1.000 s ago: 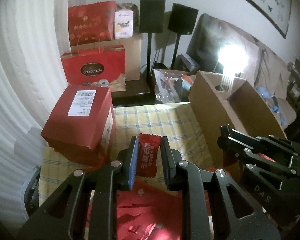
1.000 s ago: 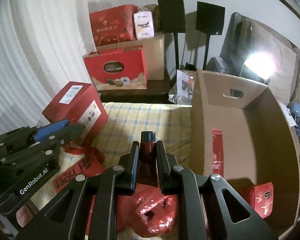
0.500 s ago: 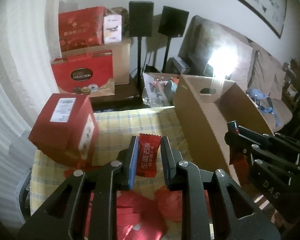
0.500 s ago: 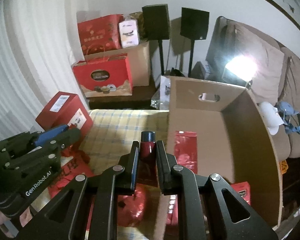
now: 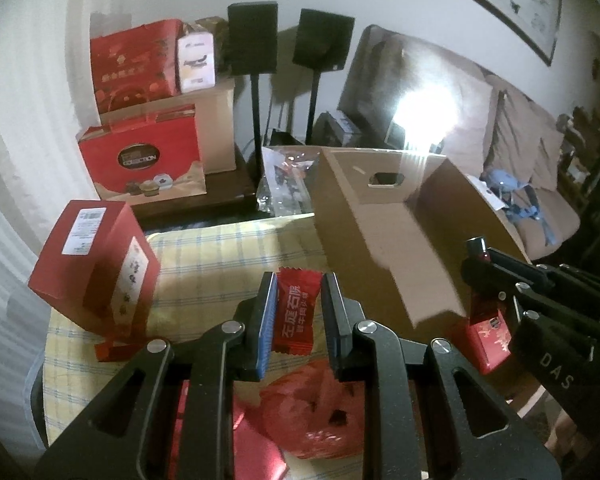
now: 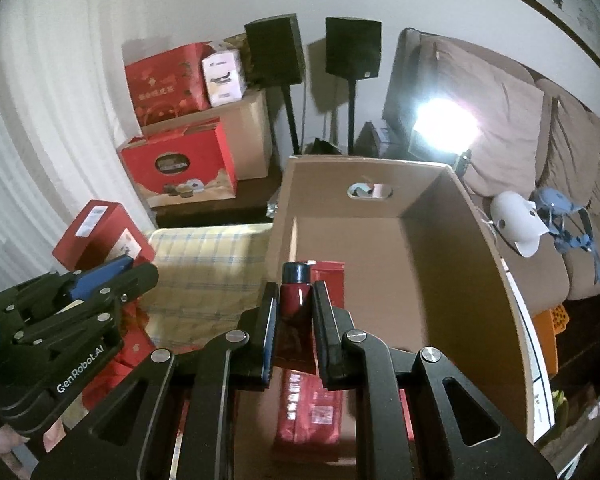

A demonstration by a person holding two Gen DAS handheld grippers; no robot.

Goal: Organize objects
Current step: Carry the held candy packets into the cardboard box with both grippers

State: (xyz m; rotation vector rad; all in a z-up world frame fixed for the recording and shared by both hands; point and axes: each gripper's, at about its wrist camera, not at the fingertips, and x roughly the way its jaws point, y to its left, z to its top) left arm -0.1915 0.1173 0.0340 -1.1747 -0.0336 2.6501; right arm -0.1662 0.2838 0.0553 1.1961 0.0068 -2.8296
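Note:
My left gripper is shut on a red candy wrapper with white characters, held above the checked cloth. My right gripper is shut on a small dark red bottle with a black cap, held over the near left part of the open cardboard box. Red packets lie on the box floor below it. In the left wrist view the right gripper reaches over the box from the right. The left gripper shows at the left of the right wrist view.
A red carton stands at the left on the cloth. Red paper and a red bag lie under my left gripper. Behind are red gift boxes, two speakers on stands and a sofa with a bright lamp.
Both grippers have travelled right and a little up with their loads. The right one with the bottle has gone from over the cloth to over the inside of the box.

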